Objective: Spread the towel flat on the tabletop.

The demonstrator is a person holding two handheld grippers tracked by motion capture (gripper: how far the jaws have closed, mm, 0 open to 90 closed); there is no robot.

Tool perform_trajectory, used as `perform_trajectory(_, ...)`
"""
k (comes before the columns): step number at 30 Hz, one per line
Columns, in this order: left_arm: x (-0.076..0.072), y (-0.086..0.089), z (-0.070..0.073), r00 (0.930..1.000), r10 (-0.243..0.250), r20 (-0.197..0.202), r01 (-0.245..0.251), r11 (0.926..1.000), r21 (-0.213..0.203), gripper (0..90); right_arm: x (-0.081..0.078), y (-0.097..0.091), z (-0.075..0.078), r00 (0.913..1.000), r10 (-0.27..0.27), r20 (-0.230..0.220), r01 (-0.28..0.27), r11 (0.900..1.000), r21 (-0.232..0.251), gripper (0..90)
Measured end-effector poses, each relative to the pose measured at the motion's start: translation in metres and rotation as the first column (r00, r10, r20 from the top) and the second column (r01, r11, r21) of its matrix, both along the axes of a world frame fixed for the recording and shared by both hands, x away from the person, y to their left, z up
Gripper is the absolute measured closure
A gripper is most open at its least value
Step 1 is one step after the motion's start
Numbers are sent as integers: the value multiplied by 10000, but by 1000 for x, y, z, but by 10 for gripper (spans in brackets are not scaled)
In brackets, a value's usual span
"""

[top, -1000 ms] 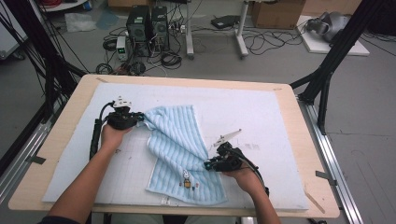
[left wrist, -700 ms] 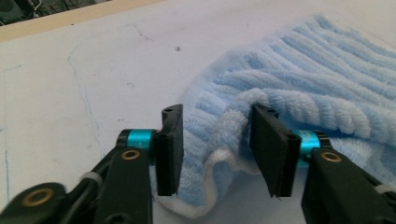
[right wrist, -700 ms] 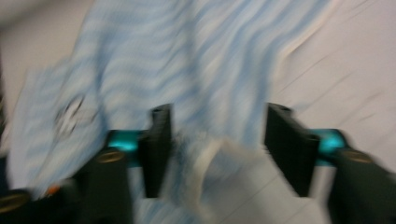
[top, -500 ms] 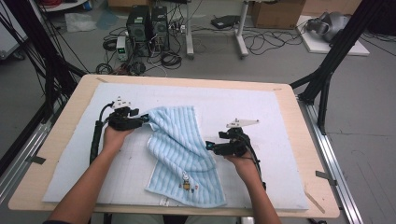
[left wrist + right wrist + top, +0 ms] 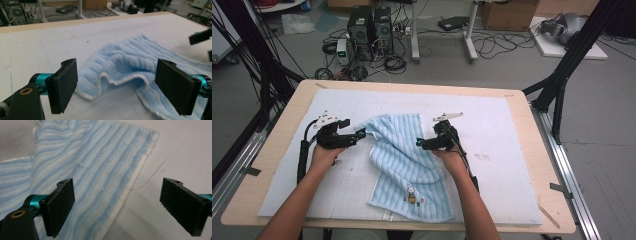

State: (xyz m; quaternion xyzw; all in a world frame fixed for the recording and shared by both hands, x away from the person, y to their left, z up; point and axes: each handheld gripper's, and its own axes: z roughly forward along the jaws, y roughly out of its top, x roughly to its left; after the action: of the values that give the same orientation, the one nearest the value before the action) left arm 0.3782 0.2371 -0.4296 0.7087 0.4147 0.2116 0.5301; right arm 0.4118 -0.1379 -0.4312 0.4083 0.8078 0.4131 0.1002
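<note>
A light blue striped towel (image 5: 404,160) lies rumpled and partly folded over itself in the middle of the white mat. My left gripper (image 5: 359,136) points right at the towel's upper left corner. Its jaws have just been opening and stand wide; in the left gripper view (image 5: 117,75) the raised white-edged fold (image 5: 130,57) lies ahead between them, untouched. My right gripper (image 5: 421,143) points left at the towel's right edge. Its jaws have also just been opening, and in the right gripper view (image 5: 120,200) they hang wide over that towel edge (image 5: 95,170) without pressing it.
The white mat (image 5: 512,125) covers most of a wooden table (image 5: 287,115). A small embroidered picture (image 5: 412,194) marks the towel's near end. Beyond the far edge the floor holds computers (image 5: 369,30), cables and black frame legs (image 5: 557,95). The right gripper's jaw tip (image 5: 200,37) shows at the left gripper view's right edge.
Both grippers were shut on the towel and now stand open, free of it. The right hand has moved away from the person and leftward; the towel now lies narrower, folded over.
</note>
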Motion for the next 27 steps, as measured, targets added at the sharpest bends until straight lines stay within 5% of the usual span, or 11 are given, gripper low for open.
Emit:
perform_trajectory(3,-8,4,-3,9999,-131,57,132,9999,-41,190,5,6,-1,9999,9,136,-9,10000,-17,323)
perform_trajectory(9,-13,6,-5,9997,-224,52,224,9997,25,203,19,18,-3,9984,-570,20,570,9979,-307,401)
perform_trajectory(13,-14,5,-6,9995,-316,48,316,9995,47,206,25,32,-10,9989,-402,-241,373,9929,-1130,468)
perform_trajectory(15,-14,7,-7,9996,-268,66,269,9996,-71,206,24,39,-9,9991,-406,154,427,9829,-1793,541)
perform_trajectory(18,-14,10,-7,9998,-210,5,210,9996,-187,210,27,43,-7,10000,-92,29,96,9815,-1914,754)
perform_trajectory(21,-14,11,-8,9999,-128,-25,127,9996,-260,213,29,50,-5,9997,212,114,-180,9734,-2285,843)
perform_trajectory(24,-15,13,-10,9999,-87,-100,85,9997,-230,214,35,45,-3,9974,-255,680,436,9591,-2795,851)
perform_trajectory(27,-15,12,-11,9998,-125,-168,121,9997,-230,214,47,23,-2,9838,-1509,964,1727,9416,-2891,851)
